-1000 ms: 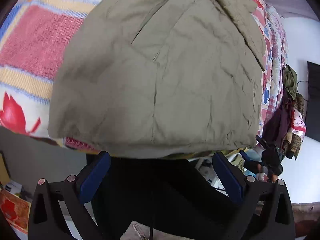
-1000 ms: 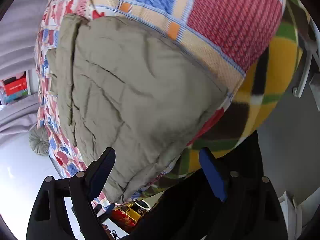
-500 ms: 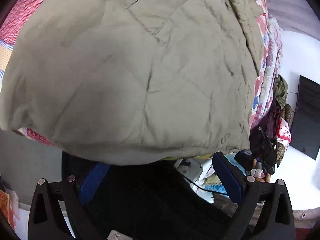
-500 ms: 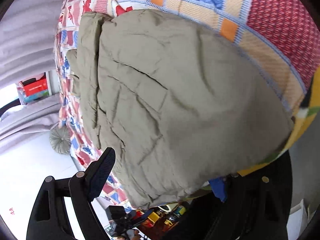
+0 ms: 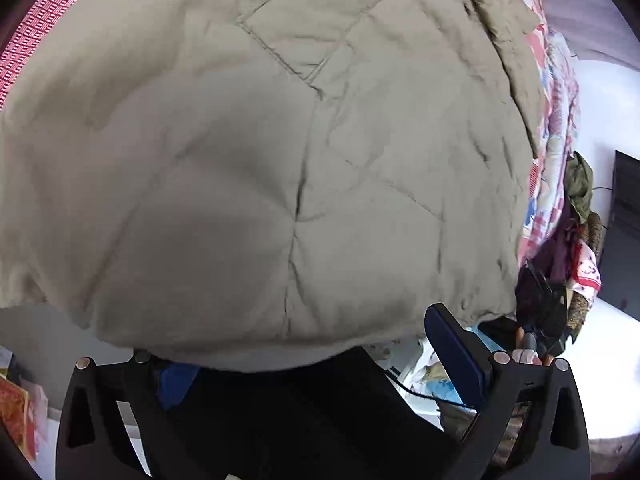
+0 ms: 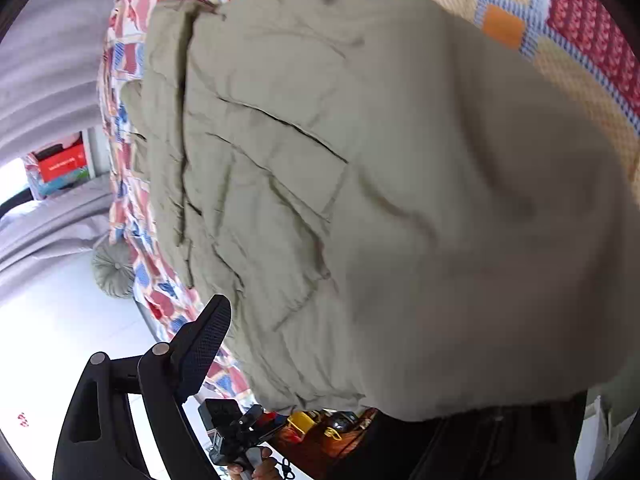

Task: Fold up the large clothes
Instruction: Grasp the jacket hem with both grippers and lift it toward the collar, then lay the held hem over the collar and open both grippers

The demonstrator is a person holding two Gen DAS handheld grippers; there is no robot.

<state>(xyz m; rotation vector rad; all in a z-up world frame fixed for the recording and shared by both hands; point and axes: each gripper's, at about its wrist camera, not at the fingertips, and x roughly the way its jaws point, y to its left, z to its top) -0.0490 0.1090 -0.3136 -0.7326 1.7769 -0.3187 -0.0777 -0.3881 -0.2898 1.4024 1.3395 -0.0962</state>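
Observation:
A khaki quilted jacket (image 5: pixel 280 168) lies spread on a bed and fills most of both views (image 6: pixel 400 220). Its near hem hangs over the bed's edge. My left gripper (image 5: pixel 312 336) stands open at that hem. Its right blue pad (image 5: pixel 452 352) is bare, and the hem partly covers its left pad (image 5: pixel 176 380). My right gripper (image 6: pixel 316 320) is open at the jacket's other near corner. Only its left finger (image 6: pixel 204 340) shows, beside the fabric's edge; the jacket hides the right finger. Neither gripper's pads press on cloth.
A patchwork blanket (image 6: pixel 568 56) in red, blue and orange covers the bed (image 5: pixel 556 92). Hanging clothes (image 5: pixel 580 216) and a dark screen (image 5: pixel 624 216) are to the right. A round grey cushion (image 6: pixel 114 270) lies on the pale floor. Dark trousers (image 5: pixel 300 420) are just below the grippers.
Both grippers have come closer to the jacket's near hem and sunk a little. The hem now covers the left gripper's left pad and the right gripper's right finger.

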